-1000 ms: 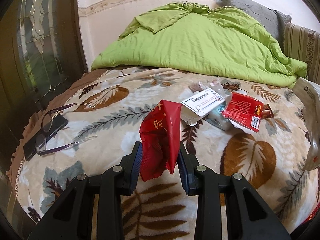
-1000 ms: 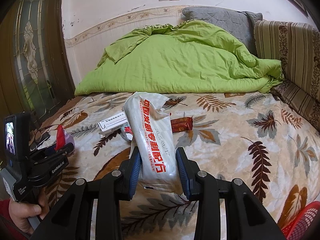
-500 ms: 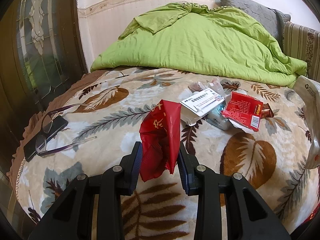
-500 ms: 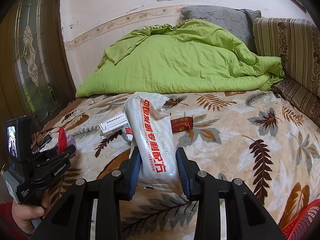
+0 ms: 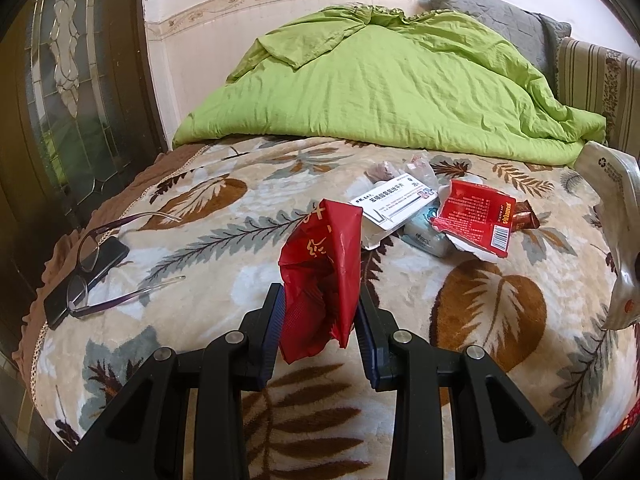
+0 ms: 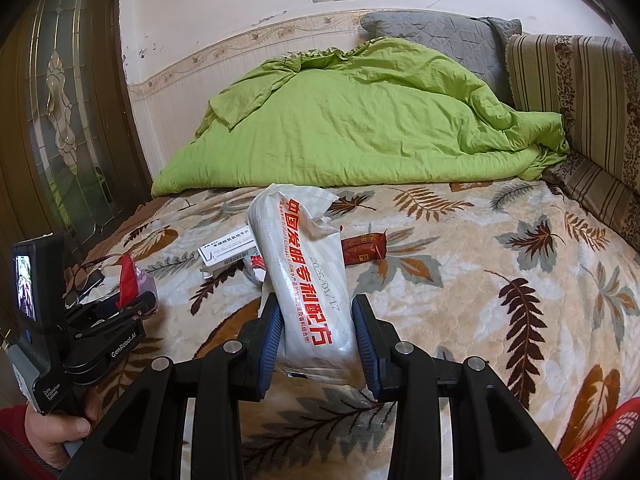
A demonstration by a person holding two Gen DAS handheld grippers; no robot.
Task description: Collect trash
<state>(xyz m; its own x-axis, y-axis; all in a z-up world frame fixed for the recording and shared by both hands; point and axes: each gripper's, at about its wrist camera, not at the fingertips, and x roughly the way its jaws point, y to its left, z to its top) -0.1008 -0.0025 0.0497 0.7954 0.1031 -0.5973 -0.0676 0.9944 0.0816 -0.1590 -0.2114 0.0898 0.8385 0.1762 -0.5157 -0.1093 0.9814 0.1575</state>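
Over the leaf-patterned blanket, seen from my left wrist, my left gripper is closed on a crumpled red wrapper, which stands up between the blue pads, off the bed. Beyond it lies a loose cluster of litter: a white medicine box, a torn red packet just beside it, a pale bluish packet partly under both, and a small brown wrapper at the far edge. Glasses rest on a dark phone near the bed's left edge; I judge these are not trash.

From my right wrist, my right gripper is clamped on a white pouch with red lettering, tilted upward above the blanket. Behind it I see the medicine box and a dark red snack bar wrapper lying on the bed. A red mesh basket shows at the lower right corner, likely the bin.

My reading: 2 pieces are in hand and not yet dropped, and at least 4 remain on the bed, so collection is early to midway.
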